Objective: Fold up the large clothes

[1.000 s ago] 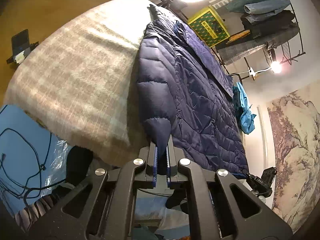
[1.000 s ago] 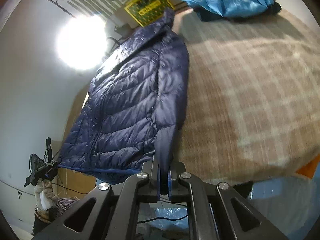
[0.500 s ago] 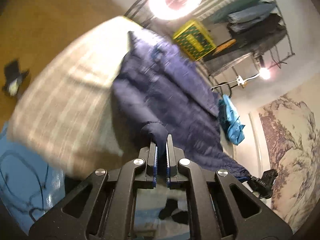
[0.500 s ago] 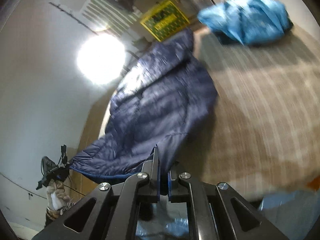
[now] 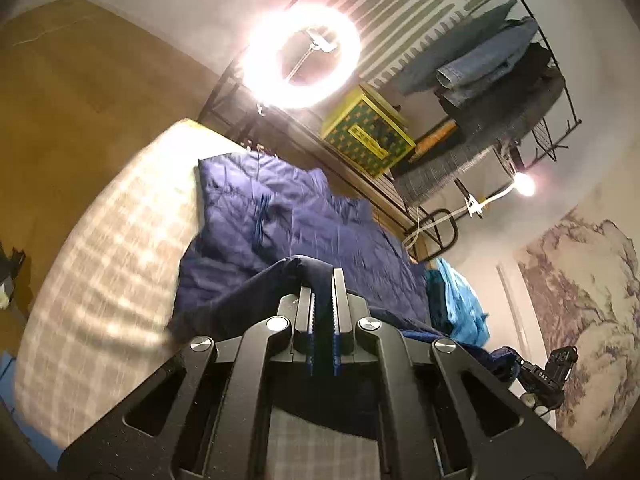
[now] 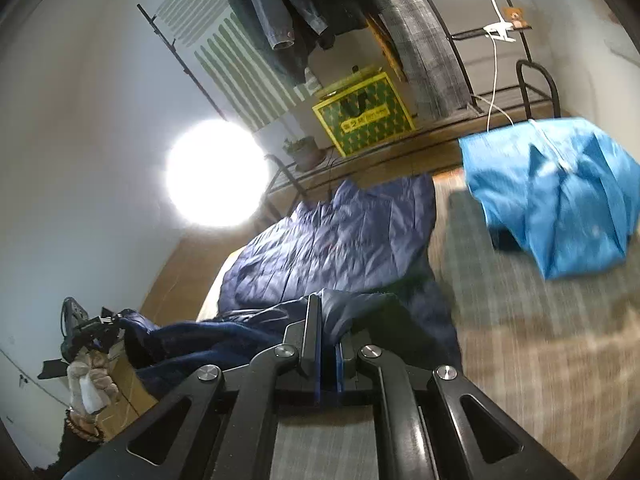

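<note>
Left tongs point(image 5: 322, 280) were clamped on a fold of the navy quilted down jacket point(image 5: 304, 224); the dark fabric ran between the blue-edged pads and draped over their tips. Right tongs point(image 6: 328, 312) were likewise shut on a fold of the same jacket point(image 6: 340, 240), cloth bunched between and over the pads.

The jacket lay on the beige plaid blanket point(image 5: 120, 248) covering the bed. Its near end was lifted off the blanket at both tongs. The far end, with the collar, rested flat toward 12 o'clock in both wrist views. Long axis ran from the tongs away toward the clothes rack point(image 5: 500, 80), i.e. 6 to 12 o'clock.

In the left view the jacket body spread from 11 to 2 o'clock of the tongs; in the right view from 10 to 1 o'clock. Both hands appeared about equally near the held end, one at each corner or cuff; which exactly could not be told.

Judgement: the fold looked under way, lower part being carried over the upper. The coming move should depend on taking both held points toward 12 o'clock, along the long axis, evenly.

A crumpled bright blue garment point(image 6: 560, 192) sat on the blanket at 2 o'clock of the right tongs, apart from the jacket.
</note>
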The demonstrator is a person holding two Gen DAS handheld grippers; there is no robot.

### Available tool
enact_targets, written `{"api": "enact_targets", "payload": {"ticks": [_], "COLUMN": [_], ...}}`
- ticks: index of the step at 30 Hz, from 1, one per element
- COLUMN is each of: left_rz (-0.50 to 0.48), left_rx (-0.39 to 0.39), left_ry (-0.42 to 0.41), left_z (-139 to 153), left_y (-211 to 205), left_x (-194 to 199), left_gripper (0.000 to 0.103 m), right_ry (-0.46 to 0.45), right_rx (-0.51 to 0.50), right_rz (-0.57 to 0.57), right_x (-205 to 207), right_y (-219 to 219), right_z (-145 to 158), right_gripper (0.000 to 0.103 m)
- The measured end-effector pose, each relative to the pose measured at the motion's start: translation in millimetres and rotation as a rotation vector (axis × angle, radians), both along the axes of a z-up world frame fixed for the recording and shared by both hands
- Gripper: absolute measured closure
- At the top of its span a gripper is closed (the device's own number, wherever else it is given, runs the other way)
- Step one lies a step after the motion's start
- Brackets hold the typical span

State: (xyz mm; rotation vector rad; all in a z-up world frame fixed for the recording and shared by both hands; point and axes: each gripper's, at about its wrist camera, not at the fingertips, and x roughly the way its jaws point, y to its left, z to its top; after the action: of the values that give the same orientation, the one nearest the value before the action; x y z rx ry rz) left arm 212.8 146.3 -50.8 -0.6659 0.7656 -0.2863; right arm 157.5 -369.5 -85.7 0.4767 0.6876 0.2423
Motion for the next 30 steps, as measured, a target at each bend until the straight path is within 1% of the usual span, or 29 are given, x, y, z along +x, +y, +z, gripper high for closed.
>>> {"api": "enact_targets", "payload": {"ticks": [5, 10, 15, 17, 19, 22, 25, 29, 30], "left_rz": [0.019, 0.024, 0.038, 0.040, 0.044, 0.058, 0.070, 0.086, 0.087], "left_rx": [0.025, 0.047, 0.067, 0.094, 0.117, 0.125, 0.154, 0.192, 0.196], "left_ry": [0.007, 0.023, 0.032, 0.036, 0.037, 0.042, 0.044, 0.063, 0.071], "left_z": [-12, -26, -34, -38, -42, -50, -58, -80, -86], "left_y": [-5, -8, -12, -16, -20, -23, -29, -34, -35], "left_x": [54, 95, 140, 161, 182, 214, 244, 283, 292], "left_gripper": [0.099, 0.099, 0.099, 0.099, 0.099, 0.099, 0.099, 0.099, 0.099], "right_ry": [0.010, 0.038, 0.060, 0.066, 0.071, 0.078, 0.086, 0.107, 0.096], "right_rx": [-0.015, -0.025, -0.049, -0.056, -0.076, -0.112, -0.140, -0.176, -0.184], "right_rz": [-0.028, -0.053, -0.081, -0.093, -0.103, -0.116, -0.130, -0.145, -0.144], "right_x": [52, 99, 143, 164, 183, 218, 253, 295, 304], "right_y": [-3, -10, -14, -17, -17, -18, -20, -22, -21], "right_z": [-4, -19, -30, -34, -36, -40, -47, -63, -68], "right_gripper": [0.101, 0.101, 0.101, 0.101, 0.101, 0.101, 0.101, 0.101, 0.101]}}
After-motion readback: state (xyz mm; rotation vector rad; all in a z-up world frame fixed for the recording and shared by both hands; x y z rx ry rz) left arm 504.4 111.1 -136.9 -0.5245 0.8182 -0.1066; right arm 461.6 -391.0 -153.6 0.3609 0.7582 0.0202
